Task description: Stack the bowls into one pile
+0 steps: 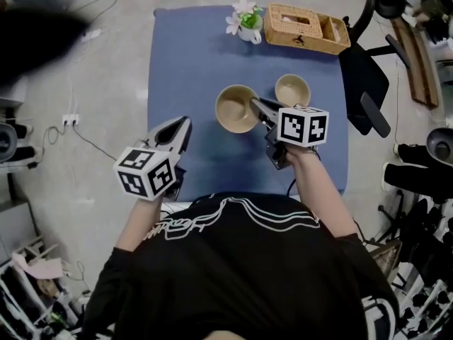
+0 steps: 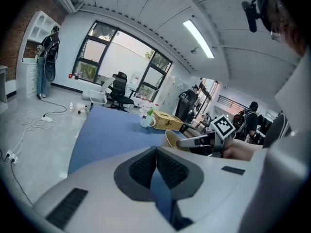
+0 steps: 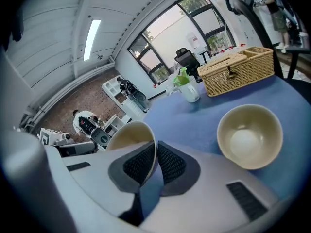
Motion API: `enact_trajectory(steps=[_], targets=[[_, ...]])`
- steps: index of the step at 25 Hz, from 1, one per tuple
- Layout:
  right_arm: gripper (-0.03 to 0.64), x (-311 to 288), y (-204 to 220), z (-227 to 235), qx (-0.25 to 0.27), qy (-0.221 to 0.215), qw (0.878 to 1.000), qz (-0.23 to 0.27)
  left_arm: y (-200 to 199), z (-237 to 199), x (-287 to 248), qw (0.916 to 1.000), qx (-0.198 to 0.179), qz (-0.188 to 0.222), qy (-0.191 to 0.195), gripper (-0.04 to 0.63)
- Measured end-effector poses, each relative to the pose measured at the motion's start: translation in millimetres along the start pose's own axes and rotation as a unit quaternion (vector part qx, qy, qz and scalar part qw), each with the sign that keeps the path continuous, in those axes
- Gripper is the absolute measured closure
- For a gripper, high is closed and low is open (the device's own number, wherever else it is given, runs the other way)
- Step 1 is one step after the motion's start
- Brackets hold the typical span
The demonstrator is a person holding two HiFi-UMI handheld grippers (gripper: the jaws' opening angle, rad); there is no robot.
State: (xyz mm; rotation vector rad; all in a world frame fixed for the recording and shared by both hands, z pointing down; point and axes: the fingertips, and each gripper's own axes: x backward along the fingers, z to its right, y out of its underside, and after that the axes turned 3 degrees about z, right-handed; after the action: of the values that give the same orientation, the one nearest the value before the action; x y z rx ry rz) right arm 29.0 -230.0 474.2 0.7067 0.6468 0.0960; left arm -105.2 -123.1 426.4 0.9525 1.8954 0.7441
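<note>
Blue cloth covers the table (image 1: 191, 55), which stands on a grey floor in an open office with large windows. At the far edge we find a wicker basket (image 1: 306, 28) and, just beside it, a white mug of flowers (image 1: 249, 28). Two beige bowls sit side by side near the middle of the cloth: the larger bowl (image 1: 233, 108) to the left in the head view, the smaller bowl (image 1: 292, 89) to its right and a little farther away. The right gripper (image 1: 256, 105) is clenched on the larger bowl. In the right gripper view the bowl's wall (image 3: 131, 135) stands between the two pads at the rim, tilted, with the smaller bowl (image 3: 250, 136) apart from it and mouth up on the cloth. We cannot tell whether the gripped bowl is clear of the cloth. The left gripper (image 1: 185, 122) hovers over the near left part of the table, well apart from both bowls. Its pads (image 2: 146, 166) meet at the tips with nothing between them.
</note>
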Motion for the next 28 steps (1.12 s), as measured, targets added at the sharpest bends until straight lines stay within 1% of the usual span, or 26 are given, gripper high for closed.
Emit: enact_trajectory(steps=[9,18,28], targets=[[0.571,48.2,-33.0,42.5,-0.016,0.032,0.999,0.041,-15.1,40.6,-40.6,0.9992,-0.019,-0.01,0.034,0.572],[0.571,88.2,-59.9,89.4,-0.024,0.073,0.994,0.073,-18.7,68.2,-77.5,0.9974,-0.03,-0.021,0.062,0.571],[0.571,103.5,-67.8,138.9,-0.047,0.113,0.989,0.081,-17.7,72.4,-100.6,0.9966,-0.031,-0.037,0.068,0.571]])
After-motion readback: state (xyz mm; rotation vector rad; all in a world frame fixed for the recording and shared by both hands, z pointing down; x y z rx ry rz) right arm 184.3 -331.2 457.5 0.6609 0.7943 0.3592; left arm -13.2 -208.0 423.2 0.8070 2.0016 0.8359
